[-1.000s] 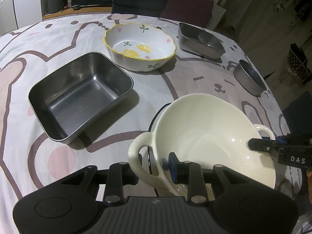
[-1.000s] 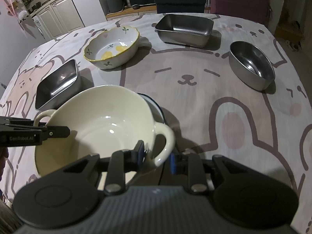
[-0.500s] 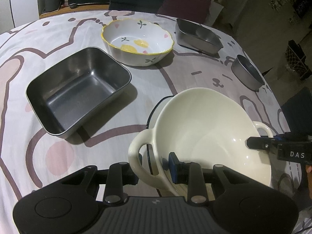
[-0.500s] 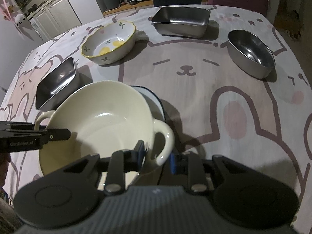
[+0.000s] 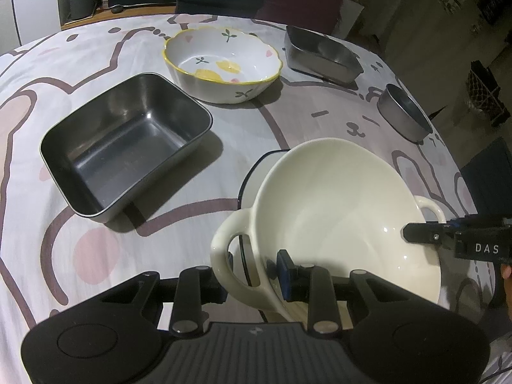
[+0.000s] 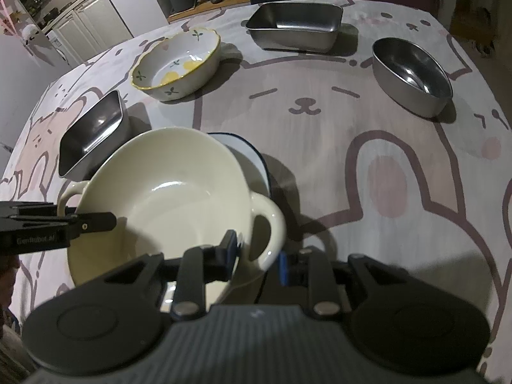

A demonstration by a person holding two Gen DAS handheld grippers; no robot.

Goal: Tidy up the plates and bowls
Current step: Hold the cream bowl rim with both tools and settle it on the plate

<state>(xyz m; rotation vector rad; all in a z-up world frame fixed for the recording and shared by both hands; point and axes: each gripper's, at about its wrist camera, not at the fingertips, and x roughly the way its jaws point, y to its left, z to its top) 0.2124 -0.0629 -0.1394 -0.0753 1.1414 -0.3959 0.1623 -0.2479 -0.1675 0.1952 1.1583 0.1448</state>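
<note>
A cream two-handled bowl [image 5: 339,211] is held between both grippers, tilted, over a white plate with a dark blue rim [image 5: 256,172]. My left gripper [image 5: 254,265] is shut on the bowl's left handle. In the right wrist view, my right gripper [image 6: 256,252] is shut on the right handle of the cream bowl [image 6: 172,192]. The plate [image 6: 249,156] shows behind the bowl, and I cannot tell whether the two touch. Each gripper also shows in the other's view: the right gripper [image 5: 425,233] and the left gripper [image 6: 96,220].
On the bunny-print tablecloth stand a rectangular steel tray [image 5: 128,147] at the left, a flowered bowl with a yellow rim [image 5: 224,64] behind it, a second steel tray [image 6: 294,25] at the far side, and an oval steel bowl [image 6: 412,73] at the right. Chairs stand beyond the table.
The right wrist view has rolled slightly, so the table looks more slanted. Both grippers keep their hold on the bowl's handles over the plate.
</note>
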